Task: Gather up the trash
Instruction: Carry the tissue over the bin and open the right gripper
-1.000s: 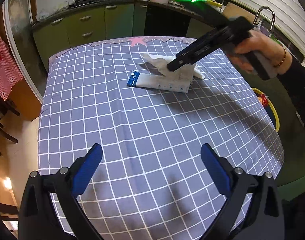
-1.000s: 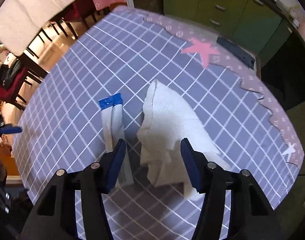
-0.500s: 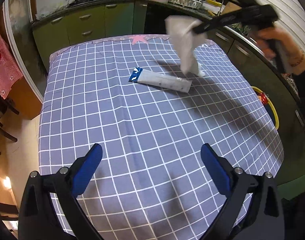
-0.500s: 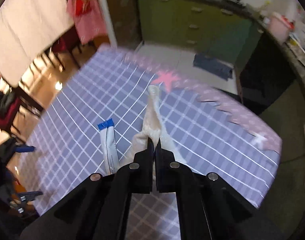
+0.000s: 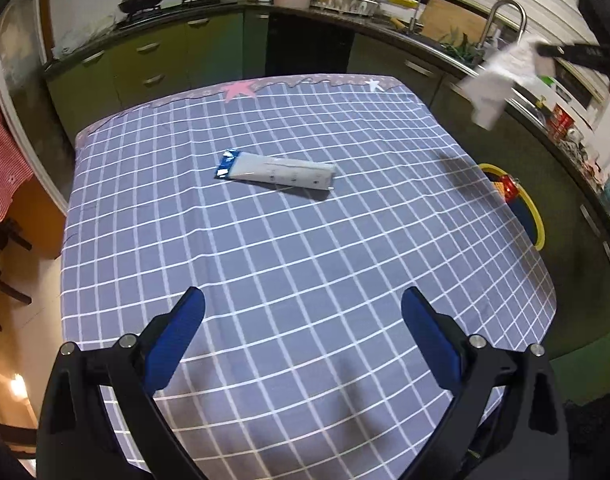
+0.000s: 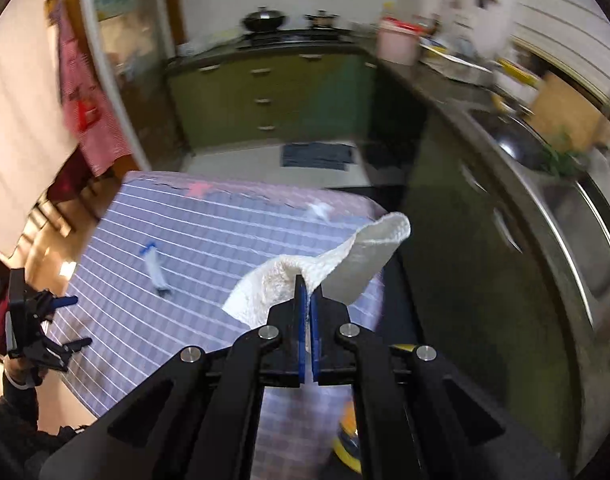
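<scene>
My right gripper (image 6: 305, 286) is shut on a crumpled white paper towel (image 6: 337, 264) and holds it in the air past the table's right edge; the towel also shows in the left wrist view (image 5: 501, 80). A white tube with a blue end (image 5: 275, 168) lies on the grey checked tablecloth (image 5: 305, 260) near the far middle; it also shows in the right wrist view (image 6: 157, 270). My left gripper (image 5: 303, 320) is open and empty above the table's near edge, well short of the tube.
A yellow-rimmed bin (image 5: 521, 208) with red trash inside stands on the floor by the table's right side; part of it shows under my right gripper (image 6: 347, 446). Green kitchen cabinets (image 5: 165, 60) and a sink counter (image 5: 465, 52) surround the table.
My right gripper closed on the paper towel, lifted it off the table and carried it right, past the table edge. The left gripper stayed put.
</scene>
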`<state>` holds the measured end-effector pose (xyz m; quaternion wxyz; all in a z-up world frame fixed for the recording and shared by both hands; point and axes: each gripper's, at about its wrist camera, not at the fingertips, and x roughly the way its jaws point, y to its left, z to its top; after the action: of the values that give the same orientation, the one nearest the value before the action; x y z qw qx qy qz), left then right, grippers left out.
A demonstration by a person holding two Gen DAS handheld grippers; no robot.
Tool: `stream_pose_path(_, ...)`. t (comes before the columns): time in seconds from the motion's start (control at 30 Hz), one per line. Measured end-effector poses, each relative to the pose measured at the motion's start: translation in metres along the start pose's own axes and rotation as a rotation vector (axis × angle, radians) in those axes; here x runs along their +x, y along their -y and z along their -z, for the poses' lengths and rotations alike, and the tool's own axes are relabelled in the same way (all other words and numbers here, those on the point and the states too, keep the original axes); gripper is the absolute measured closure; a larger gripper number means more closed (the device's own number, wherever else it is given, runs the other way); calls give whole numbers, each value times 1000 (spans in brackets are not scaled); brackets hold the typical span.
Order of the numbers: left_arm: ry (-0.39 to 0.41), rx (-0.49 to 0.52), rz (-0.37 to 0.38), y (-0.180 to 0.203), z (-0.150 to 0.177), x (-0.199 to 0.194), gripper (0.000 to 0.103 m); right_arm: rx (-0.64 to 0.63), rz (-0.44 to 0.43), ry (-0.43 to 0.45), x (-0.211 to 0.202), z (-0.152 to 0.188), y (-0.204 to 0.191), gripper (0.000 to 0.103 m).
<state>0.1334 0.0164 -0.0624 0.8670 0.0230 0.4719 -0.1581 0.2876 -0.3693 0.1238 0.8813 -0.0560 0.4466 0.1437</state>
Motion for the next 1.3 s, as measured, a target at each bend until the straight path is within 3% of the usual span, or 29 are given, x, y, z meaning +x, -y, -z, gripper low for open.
stream_pose_path(0.2, -4, 32, 14, 22, -10, 5, 9, 118, 60, -72, -12, 58, 67, 100)
stream_pose_path(0.43, -4, 75, 13, 42, -19, 5, 9, 235, 53, -216, 37, 132, 121, 99)
stream_pose_path(0.5, -9, 83, 8, 45, -21, 6, 9, 248, 66, -274, 56, 152, 132, 89)
stream_pose_path(0.53, -15, 87, 5, 47, -23, 7, 9, 246, 94, -323, 71, 163, 138, 67)
stream_pose_path(0.57, -17, 88, 4, 48, -24, 8, 9, 248, 115, -335, 77, 168, 141, 52)
stream_pose_path(0.67, -30, 84, 6, 50, -30, 12, 9, 261, 151, -320, 79, 174, 151, 50)
stream_pose_path(0.77, -46, 66, 2, 50, -40, 18, 9, 280, 136, -249, 62, 174, 156, 43)
stream_pose_path(0.97, -100, -7, -22, 43, -70, 38, 9, 241, 110, -198, 42, 167, 145, 43)
stream_pose_path(1.07, -149, -66, -32, 35, -89, 56, 9, 215, 85, -203, 49, 162, 132, 43)
stream_pose_path(1.3, -297, -316, -80, -2, -123, 109, 9, 170, 21, -211, 66, 162, 122, 43)
